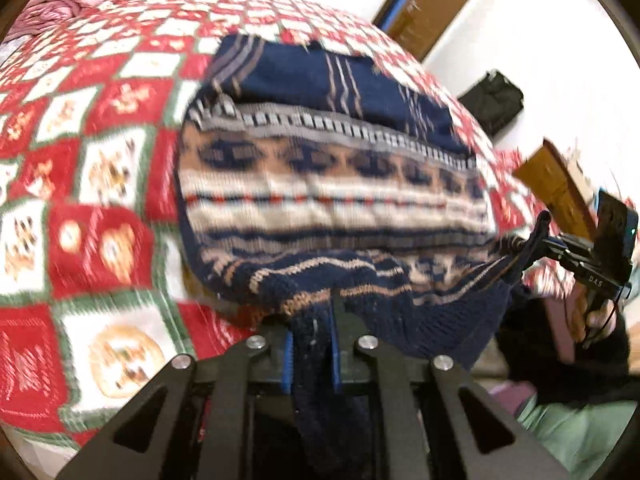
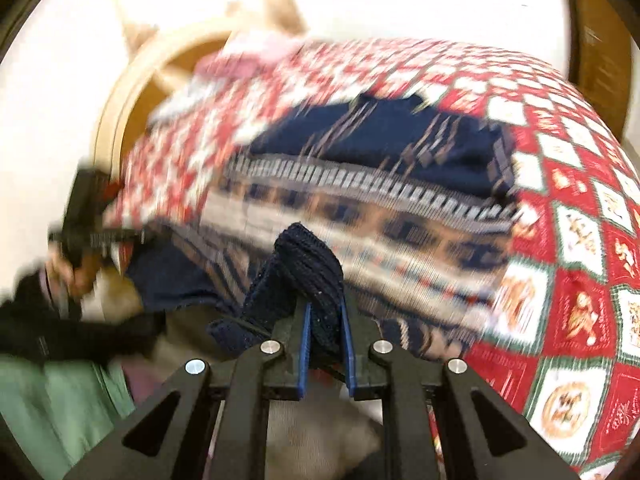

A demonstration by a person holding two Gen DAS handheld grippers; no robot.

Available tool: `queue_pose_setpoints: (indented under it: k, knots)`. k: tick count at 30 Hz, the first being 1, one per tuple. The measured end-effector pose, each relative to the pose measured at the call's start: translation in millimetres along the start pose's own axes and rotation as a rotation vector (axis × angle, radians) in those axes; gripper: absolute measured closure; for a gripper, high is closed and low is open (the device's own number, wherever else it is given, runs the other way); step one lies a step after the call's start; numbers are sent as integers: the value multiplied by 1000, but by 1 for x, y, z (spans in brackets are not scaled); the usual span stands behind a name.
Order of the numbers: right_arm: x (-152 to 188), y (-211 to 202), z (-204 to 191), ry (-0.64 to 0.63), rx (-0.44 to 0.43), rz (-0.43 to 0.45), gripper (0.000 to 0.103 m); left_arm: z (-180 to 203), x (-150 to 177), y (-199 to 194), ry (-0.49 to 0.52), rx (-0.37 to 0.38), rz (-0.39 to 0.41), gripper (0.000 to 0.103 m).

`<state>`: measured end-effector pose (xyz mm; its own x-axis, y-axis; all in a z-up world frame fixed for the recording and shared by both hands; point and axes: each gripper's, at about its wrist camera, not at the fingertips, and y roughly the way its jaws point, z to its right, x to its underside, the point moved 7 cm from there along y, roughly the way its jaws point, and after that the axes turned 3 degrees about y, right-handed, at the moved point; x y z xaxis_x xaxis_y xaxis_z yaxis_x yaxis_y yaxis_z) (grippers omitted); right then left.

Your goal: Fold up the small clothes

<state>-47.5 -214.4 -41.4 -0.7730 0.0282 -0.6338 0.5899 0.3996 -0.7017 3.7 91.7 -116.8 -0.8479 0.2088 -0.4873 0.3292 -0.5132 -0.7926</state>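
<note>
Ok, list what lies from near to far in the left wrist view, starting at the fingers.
Left gripper shut on the sweater's navy hem → patterned sweater → red checked blanket → pink bundle at the far corner.

One patterned sweater (image 1: pixel 328 184), one checked tablecloth (image 1: pixel 80 184), two grippers: left (image 1: pixel 312 344), right (image 2: pixel 326 340).

My left gripper (image 1: pixel 311 344) sits low and centred in its own view, its 2 blue-lined jaws pinched tight on dark knit. My right gripper (image 2: pixel 325 348) is clamped the same way — jaws nearly parallel. Each shows in the other's view, off to the side, gripped by a dark-sleeved hand (image 1: pixel 596 314) — blurred.
</note>
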Motion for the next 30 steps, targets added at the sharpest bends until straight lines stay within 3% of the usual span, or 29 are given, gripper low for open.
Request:
queue_pose_setpoints:
  k: [4,6,15,18,21,22,25,27,30]
  knots:
    - [-24,-1,14,82,-13,51,89,-10,-22,4,-73,29,-28,89]
    - [-27,3,20,123,-17,50,89,-8,-25,8,-54,15,-38,89]
    - [-10,39,45,169,68,7,89,-6,12,5,25,-12,-186,81]
    - [-13,44,55,203,74,35,89,-2,14,-18,80,-37,-171,80]
    - [-20,51,62,215,83,55,89,2,0,-44,146,-78,-93,79]
    - [-23,55,65,218,98,61,89,2,-8,-51,153,-90,-57,76]
    - [-24,63,70,244,83,63,89,-1,-28,-55,144,-94,37,53]
    - [-22,65,67,243,77,60,89,-4,-28,-38,125,-79,17,51]
    - [-18,66,62,214,93,56,89,-9,-7,-2,101,-66,-89,51]
